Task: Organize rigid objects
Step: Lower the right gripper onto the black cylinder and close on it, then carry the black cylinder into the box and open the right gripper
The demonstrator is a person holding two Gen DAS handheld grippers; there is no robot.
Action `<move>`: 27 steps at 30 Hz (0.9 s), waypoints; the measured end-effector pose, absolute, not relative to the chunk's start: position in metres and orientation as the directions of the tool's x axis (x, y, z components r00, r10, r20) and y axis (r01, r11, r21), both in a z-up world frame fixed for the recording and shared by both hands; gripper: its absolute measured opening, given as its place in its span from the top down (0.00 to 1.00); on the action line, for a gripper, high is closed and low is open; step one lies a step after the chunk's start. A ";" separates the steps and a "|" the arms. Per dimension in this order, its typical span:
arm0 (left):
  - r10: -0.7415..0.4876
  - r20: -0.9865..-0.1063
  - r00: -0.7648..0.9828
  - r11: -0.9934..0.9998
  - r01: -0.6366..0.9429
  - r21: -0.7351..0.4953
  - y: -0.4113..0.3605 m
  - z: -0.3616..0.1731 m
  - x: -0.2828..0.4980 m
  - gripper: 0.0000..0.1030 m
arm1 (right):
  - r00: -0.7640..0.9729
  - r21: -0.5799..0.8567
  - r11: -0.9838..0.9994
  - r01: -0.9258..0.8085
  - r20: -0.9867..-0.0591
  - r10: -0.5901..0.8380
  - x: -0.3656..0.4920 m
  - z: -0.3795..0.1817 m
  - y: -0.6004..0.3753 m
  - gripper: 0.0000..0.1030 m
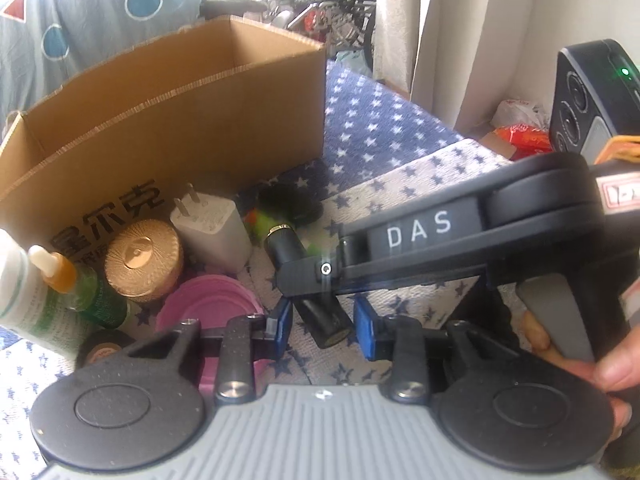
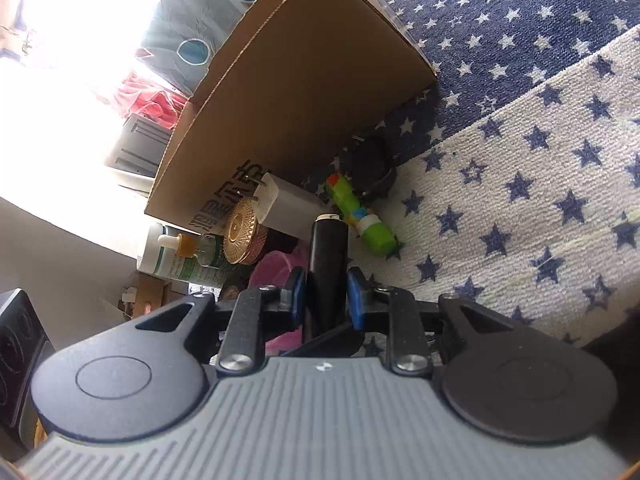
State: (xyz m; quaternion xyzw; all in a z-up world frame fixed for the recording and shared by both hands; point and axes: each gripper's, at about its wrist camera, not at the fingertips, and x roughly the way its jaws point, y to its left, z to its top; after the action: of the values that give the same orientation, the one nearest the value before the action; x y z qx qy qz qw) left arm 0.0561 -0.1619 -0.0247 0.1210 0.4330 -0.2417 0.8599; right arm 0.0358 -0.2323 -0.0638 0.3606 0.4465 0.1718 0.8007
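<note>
We are gripping the black tube [image 2: 326, 276] in our right claw [image 2: 326, 292]; its blue pads are pressing both sides of the tube, so the jaws are standing only narrowly apart. The tube is pointing away from us toward the box [image 2: 304, 92], its silver-rimmed end up front.

Our left claw [image 1: 322, 330] is standing partly open just beside the tube's lower end [image 1: 326, 320]. The pads are flanking that end, but a gap is showing on each side, so they are not pressing on it. In the left view the right claw's arm, lettered DAS, is crossing over the tube [image 1: 424, 240], and a hand [image 1: 616, 364] is squeezing its grey trigger.

Everything is lying on a star-print blanket [image 2: 520, 168]. We are counting:
- one open cardboard box, standing upright
- one white plug [image 1: 212, 228], beside the box wall
- one gold round lid [image 1: 144, 260]
- one pink dish [image 1: 208, 312]
- one white bottle [image 1: 20, 292]
- one green bottle [image 1: 90, 292] with an amber dropper
- one tape roll [image 1: 100, 354]
- one green toy [image 2: 360, 216]
- one dark object [image 2: 374, 164] past the toy, too blurred to name
</note>
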 end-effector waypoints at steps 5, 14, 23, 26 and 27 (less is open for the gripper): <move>-0.337 -0.742 0.580 0.849 0.528 0.027 -0.149 0.008 0.040 0.67 | 0.578 0.725 0.688 0.011 -0.566 0.588 0.021 -0.030 -0.226 0.79; -0.279 -0.652 0.705 0.893 0.440 0.093 -0.113 0.091 0.093 0.66 | 0.622 0.656 0.712 -0.250 -0.455 0.638 0.071 0.074 -0.189 0.79; -0.220 -0.853 0.473 0.930 0.366 -0.037 -0.060 0.065 0.241 0.67 | 0.390 0.703 0.692 -0.167 -0.597 0.701 0.230 0.069 -0.140 0.78; -0.194 -0.902 0.386 0.934 0.353 -0.050 -0.053 0.037 0.274 0.67 | 0.308 0.690 0.718 -0.087 -0.667 0.678 0.271 0.045 -0.126 0.78; -0.181 -0.914 0.362 0.937 0.346 -0.049 -0.052 0.029 0.282 0.67 | 0.285 0.682 0.728 -0.066 -0.686 0.669 0.283 0.036 -0.122 0.79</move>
State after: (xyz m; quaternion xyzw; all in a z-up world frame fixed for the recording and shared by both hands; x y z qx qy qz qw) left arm 0.2820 -0.0515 0.0289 0.0761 0.5415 -0.1606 0.8217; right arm 0.2825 -0.1217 0.0364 0.2763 0.5456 0.2443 0.7525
